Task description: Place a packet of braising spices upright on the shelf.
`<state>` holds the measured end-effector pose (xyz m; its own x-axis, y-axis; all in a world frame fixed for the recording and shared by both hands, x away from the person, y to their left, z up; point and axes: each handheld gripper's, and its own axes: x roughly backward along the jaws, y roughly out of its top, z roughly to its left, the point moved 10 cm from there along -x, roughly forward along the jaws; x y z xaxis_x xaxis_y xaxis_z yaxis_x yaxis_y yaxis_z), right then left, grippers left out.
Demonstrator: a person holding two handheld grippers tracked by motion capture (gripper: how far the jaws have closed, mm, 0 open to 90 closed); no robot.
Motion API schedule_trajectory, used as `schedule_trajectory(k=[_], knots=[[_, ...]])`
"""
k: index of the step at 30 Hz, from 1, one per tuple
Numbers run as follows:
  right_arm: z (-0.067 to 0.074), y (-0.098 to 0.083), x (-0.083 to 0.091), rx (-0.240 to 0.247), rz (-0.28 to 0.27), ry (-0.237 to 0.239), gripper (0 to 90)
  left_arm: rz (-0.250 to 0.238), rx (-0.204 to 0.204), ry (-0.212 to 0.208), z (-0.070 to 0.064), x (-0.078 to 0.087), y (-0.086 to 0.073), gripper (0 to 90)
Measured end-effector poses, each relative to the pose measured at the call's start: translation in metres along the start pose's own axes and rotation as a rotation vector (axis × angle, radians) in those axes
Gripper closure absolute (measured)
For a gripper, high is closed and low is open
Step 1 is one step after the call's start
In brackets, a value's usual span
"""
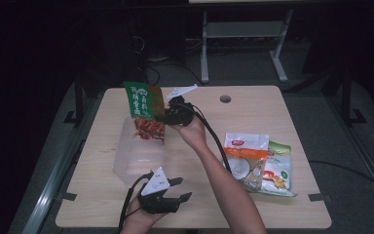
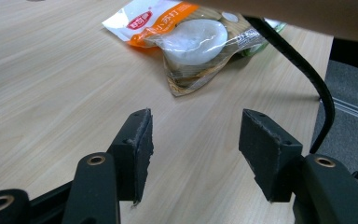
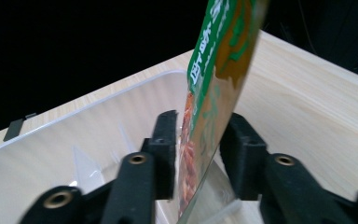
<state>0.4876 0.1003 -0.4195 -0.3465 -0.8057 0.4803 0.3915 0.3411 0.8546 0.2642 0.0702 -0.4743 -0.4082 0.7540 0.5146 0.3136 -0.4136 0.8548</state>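
A green snack packet (image 1: 143,109) with red food printed on it stands upright, its lower end inside a clear plastic box (image 1: 126,165) at the table's left middle. My right gripper (image 1: 163,117) is shut on the packet's right edge. In the right gripper view the packet (image 3: 214,93) passes between the two black jaws of the right gripper (image 3: 198,135), above the box's rim (image 3: 98,102). My left gripper (image 1: 184,188) rests near the front edge, just below the box. Its jaws are open, and the left gripper (image 2: 193,135) has only bare tabletop between them.
An orange-and-white food packet (image 1: 246,151) lies at the right, overlapping a green-and-white packet (image 1: 280,168). The orange packet (image 2: 191,39) lies ahead of the left jaws. The right gripper's black cable (image 2: 303,70) hangs above the table. A round cable hole (image 1: 225,99) sits at the back.
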Motion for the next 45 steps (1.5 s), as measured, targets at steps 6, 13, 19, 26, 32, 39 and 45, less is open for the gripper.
schedule_trajectory(k=[6, 13, 19, 26, 32, 39, 45], knots=[[-0.004, -0.002, 0.017, -0.009, 0.008, -0.006, 54.0, 0.001, 0.000, 0.003, 0.001, -0.002, 0.001, 42.7], [-0.010, -0.011, 0.043, -0.016, 0.025, -0.013, 50.4, 0.014, -0.003, 0.000, 0.000, -0.005, 0.000, 41.4], [-0.014, -0.015, 0.058, -0.028, 0.025, -0.018, 47.9, 0.013, -0.004, 0.001, 0.001, -0.006, 0.000, 40.8], [-0.016, -0.023, 0.077, -0.043, 0.035, -0.018, 43.4, 0.017, -0.002, -0.001, 0.002, -0.007, 0.000, 39.7], [-0.017, -0.029, 0.093, -0.048, 0.040, -0.015, 41.1, 0.019, -0.005, -0.010, 0.004, -0.008, -0.001, 38.5], [-0.021, -0.039, 0.113, -0.067, 0.053, -0.026, 36.4, 0.005, 0.007, -0.002, 0.006, -0.005, -0.001, 36.2], [-0.026, -0.051, 0.126, -0.082, 0.075, -0.036, 32.6, 0.006, 0.013, 0.001, 0.005, -0.008, -0.002, 34.6]])
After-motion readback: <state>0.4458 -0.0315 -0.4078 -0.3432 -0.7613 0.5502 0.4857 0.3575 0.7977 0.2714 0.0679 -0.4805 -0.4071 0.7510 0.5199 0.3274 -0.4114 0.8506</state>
